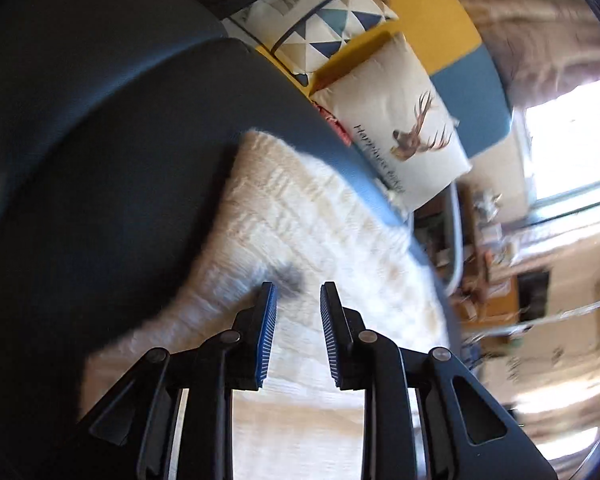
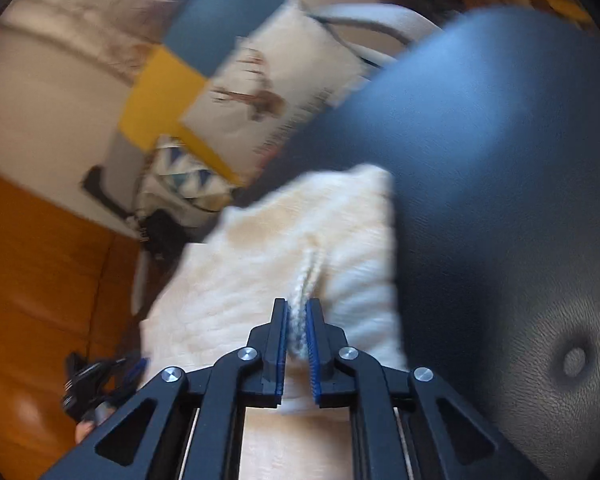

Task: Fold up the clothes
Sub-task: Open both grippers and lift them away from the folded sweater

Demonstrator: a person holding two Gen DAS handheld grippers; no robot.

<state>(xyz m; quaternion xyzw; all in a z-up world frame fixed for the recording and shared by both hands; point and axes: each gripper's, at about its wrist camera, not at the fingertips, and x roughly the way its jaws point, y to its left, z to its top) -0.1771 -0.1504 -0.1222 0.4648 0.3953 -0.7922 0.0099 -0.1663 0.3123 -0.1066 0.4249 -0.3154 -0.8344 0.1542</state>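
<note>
Left wrist view: my left hand-held gripper [image 1: 298, 292] has its jaws apart, nothing between the blue pads, hovering over the cream knit garment [image 1: 300, 220]. Garment lies on a dark blue leather seat [image 1: 120, 140], one edge up against the seat's raised cushion. Deer-print pillow [image 1: 400, 128] and a triangle-pattern pillow [image 1: 324, 24] sit beyond it. Right wrist view: my right hand-held gripper [image 2: 297, 304] is clamped on a bunched ridge of the same garment [image 2: 284, 240], fabric pinched between both pads. Orange floor [image 2: 40, 280] at the left. Both views are motion-blurred.
</note>
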